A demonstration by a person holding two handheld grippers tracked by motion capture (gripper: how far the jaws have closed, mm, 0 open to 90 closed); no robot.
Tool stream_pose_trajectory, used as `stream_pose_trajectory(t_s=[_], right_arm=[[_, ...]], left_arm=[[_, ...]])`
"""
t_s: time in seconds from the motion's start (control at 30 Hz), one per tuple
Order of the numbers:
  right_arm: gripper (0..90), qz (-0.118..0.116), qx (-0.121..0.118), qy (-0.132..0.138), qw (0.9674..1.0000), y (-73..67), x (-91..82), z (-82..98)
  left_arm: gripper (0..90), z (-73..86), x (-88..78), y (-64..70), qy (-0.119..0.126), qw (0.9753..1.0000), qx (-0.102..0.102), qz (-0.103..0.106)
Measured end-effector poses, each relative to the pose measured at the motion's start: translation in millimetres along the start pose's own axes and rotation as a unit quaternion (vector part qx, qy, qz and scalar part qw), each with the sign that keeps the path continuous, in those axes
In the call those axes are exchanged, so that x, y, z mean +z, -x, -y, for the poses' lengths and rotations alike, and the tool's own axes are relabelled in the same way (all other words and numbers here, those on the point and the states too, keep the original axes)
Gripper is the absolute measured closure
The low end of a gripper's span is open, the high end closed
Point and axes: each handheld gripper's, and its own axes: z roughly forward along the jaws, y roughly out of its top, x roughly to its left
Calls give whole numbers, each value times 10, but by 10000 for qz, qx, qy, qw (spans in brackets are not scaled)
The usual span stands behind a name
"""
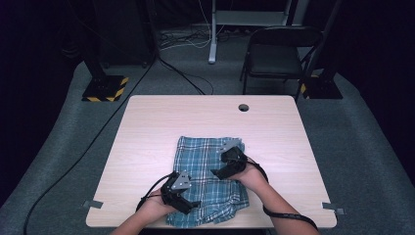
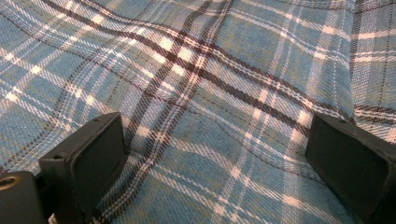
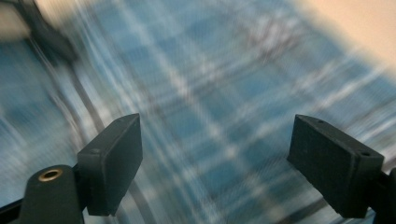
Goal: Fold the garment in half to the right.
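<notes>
A blue plaid cloth [image 1: 205, 176] lies folded on the near middle of the wooden table [image 1: 156, 122], its front edge hanging over the table's front. My left gripper [image 1: 193, 205] rests low over the cloth's near left part, open, with only flat fabric [image 2: 210, 93] between its jaws. My right gripper [image 1: 215, 172] hovers over the cloth's right half, pointing left, open with nothing held. Its own view is blurred: plaid fabric [image 3: 201, 121] under the wide-apart jaws [image 3: 215, 163], bare table [image 3: 359, 23] at top right.
A round cable hole [image 1: 243, 107] sits near the table's far edge. Metal brackets [image 1: 92, 204] [image 1: 334, 209] stick out at the near corners. A black folding chair [image 1: 276, 54] stands beyond the table, with cables across the grey floor.
</notes>
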Motion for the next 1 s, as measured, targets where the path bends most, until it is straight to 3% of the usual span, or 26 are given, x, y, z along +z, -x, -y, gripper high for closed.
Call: stream_pose_trajectory(t_s=[0.03,0.17,0.27,0.33,0.47,0.57,0.7,0.83,0.87,0.9,1.0], right_arm=[[144,191,-156,-58,9997,1,109,121],[145,213,-72,202,9995,6,119,175],[146,201,-162,53,9997,0,97,135],[159,150,-117,22,9998,0,26,73],[163,-41,-59,413,9991,-61,-190,-41],[164,-199,-118,463,9987,-138,-275,-52],[165,-182,-188,188,9995,-169,-213,74],[165,-56,26,-34,10000,-105,-47,284],[166,-49,9,41,10000,-96,-15,338],[173,2,12,291,9996,-96,4,408],[172,47,10,398,9992,-104,13,433]], left_arm=[[49,-1,0,1,-3,10000,1,-5],[48,0,3,2,5,10000,-1,-9],[47,3,2,-2,16,10000,0,2],[47,4,2,-2,18,10000,8,1],[47,7,2,-1,31,10000,-1,5],[47,3,3,1,18,10000,12,-5],[47,-2,3,2,-6,10000,24,-17],[46,-2,4,-1,-2,10000,17,-7],[47,-2,5,-2,5,10000,13,-4],[47,-2,6,-4,10,10000,6,-4],[46,-5,10,-6,15,10000,1,-4]])
